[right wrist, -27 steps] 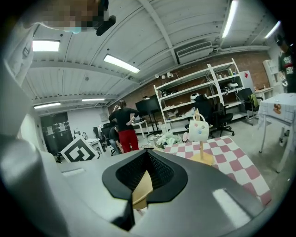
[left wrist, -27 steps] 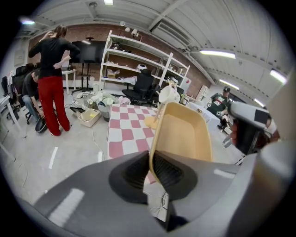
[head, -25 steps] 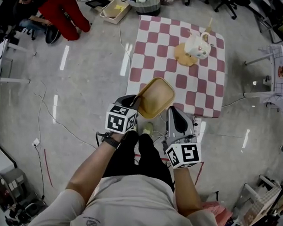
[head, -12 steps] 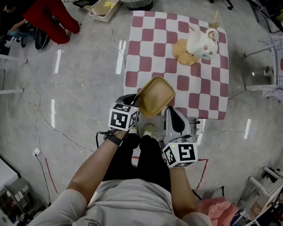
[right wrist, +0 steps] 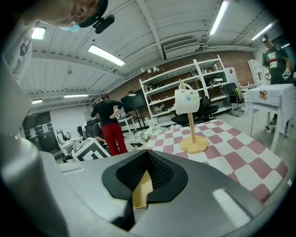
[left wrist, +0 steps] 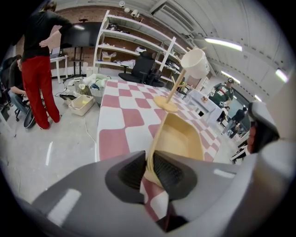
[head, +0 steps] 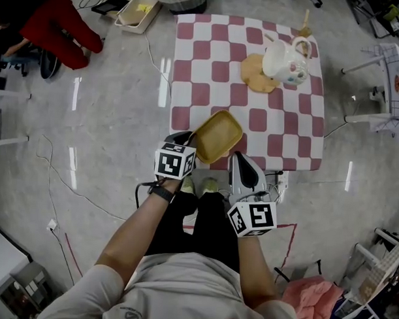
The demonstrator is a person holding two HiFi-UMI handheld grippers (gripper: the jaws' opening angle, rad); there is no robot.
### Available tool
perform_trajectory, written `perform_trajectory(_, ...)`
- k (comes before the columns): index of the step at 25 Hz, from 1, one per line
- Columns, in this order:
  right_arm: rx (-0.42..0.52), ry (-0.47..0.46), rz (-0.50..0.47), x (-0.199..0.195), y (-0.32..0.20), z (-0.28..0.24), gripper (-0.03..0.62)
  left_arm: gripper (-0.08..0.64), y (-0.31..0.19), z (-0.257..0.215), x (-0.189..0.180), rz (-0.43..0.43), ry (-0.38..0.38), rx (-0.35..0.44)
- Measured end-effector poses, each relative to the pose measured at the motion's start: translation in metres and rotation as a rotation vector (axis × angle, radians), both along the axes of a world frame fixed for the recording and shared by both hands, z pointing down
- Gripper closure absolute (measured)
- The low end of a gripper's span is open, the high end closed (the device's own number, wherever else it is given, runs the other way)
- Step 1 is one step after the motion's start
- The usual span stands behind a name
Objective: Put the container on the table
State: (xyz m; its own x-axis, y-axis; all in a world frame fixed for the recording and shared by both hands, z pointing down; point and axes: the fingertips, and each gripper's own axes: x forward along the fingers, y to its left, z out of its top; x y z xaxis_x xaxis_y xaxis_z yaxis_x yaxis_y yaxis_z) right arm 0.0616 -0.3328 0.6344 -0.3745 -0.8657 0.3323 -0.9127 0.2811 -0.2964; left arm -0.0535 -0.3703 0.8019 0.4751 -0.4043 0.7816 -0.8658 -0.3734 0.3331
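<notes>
A shallow yellow container [head: 218, 134] hangs tilted over the near left corner of the red-and-white checked table [head: 210, 54]. My left gripper [head: 191, 141] is shut on its left rim, and my right gripper [head: 237, 155] is shut on its near right corner. In the left gripper view the container [left wrist: 184, 138] runs forward from between the pads of the left gripper [left wrist: 149, 167]. The right gripper view shows only a yellow sliver of the container [right wrist: 142, 193] pinched in the right gripper [right wrist: 147, 172]. Whether the container touches the cloth I cannot tell.
A white pitcher [head: 288, 60] hangs on a wooden stand [head: 257, 73] at the table's far right. A person in red trousers [head: 64, 20] and a beige bin [head: 136, 9] are on the floor at far left. Cables [head: 157, 62] trail beside the table. A white side table [head: 393, 71] stands right.
Both grippers have carried the container forward, from short of the table's near edge to over its near left corner. The grips are unchanged.
</notes>
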Motion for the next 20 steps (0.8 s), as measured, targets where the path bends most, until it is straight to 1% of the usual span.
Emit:
perform_trajectory(4, 0.006, -0.001, 0.007, 0.000, -0.005, 0.003, 0.583, 0.528, -0.006, 0.007, 0.002, -0.004, 0.014, -0.007)
perform_trajectory(11, 0.007, 0.000, 0.010, 0.001, -0.011, 0.011, 0.583, 0.529, -0.018, 0.013, 0.003, -0.013, 0.040, 0.017)
perform_trajectory(15, 0.001, -0.003, -0.009, -0.004, -0.012, 0.008, 0.583, 0.520, -0.020, 0.007, -0.001, -0.028, 0.068, 0.035)
perform_trajectory(20, -0.007, -0.003, -0.024, -0.010, -0.012, -0.006, 0.583, 0.511, -0.019, -0.014, -0.015, -0.056, 0.065, 0.059)
